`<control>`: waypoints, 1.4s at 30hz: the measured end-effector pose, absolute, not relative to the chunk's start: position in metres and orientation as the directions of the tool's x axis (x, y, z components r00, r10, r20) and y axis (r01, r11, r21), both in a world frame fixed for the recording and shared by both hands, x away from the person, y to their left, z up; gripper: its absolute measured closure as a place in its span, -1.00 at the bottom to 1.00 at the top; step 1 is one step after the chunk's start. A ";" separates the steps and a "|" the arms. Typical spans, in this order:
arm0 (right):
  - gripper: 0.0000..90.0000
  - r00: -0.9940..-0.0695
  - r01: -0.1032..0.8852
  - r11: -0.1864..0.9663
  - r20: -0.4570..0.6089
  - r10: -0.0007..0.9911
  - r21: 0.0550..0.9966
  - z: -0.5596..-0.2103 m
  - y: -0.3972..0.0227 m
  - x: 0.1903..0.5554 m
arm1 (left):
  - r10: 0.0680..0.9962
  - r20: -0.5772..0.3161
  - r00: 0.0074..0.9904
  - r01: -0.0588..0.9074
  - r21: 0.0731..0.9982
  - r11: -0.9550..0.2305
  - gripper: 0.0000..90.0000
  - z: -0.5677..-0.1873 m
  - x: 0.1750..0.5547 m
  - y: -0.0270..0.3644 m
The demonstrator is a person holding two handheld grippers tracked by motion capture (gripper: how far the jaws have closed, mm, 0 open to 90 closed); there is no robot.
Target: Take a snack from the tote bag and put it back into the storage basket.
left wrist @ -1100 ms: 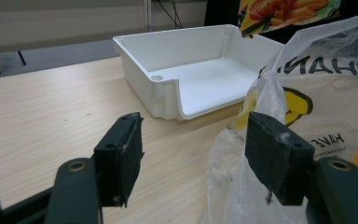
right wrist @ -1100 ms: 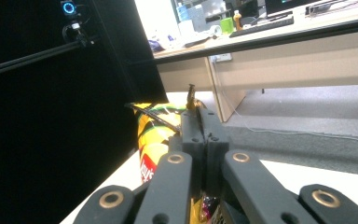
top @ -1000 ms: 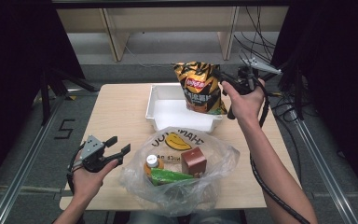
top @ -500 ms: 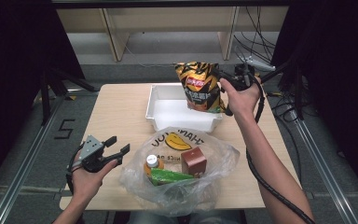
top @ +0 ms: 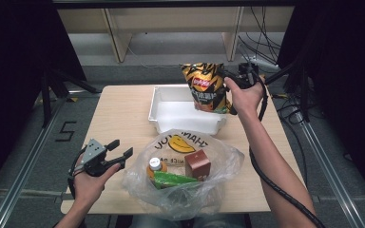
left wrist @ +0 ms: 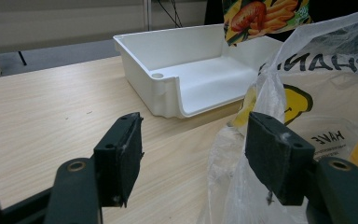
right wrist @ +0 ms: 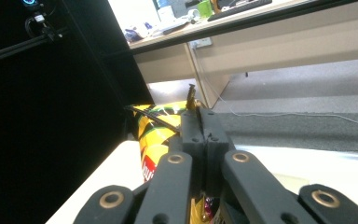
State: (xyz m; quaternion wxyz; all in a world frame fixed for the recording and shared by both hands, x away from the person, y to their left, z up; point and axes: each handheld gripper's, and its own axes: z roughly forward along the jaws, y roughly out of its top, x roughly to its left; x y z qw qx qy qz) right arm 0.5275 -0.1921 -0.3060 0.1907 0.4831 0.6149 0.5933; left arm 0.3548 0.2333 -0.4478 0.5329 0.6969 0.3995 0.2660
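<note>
Chip bag (top: pixel 206 88) lowered over bin (top: pixel 171 111) — right tongs (top: pixel 229 81) clamped on it | left tongs (top: pixel 119 151) agape, empty

Glossy foil chip bag (top: pixel 206 89), smooth white plastic bin (top: pixel 171 110), matt wooden table (top: pixel 119 114).

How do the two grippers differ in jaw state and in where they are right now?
The left gripper has its jaws wide apart with nothing between the pads, while the right gripper is clamped shut on the edge of the chip bag. The left one sits low over the table beside the plastic bag; the right one is raised, holding the chip bag above the white tray. Both are hand-held, with black jaws.
</note>
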 end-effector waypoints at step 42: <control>1.00 -0.432 0.414 -0.153 0.341 0.835 0.897 -0.310 -0.175 0.562 | 0.844 -0.054 0.534 0.268 0.957 -0.108 -0.21 -0.448 0.355 0.234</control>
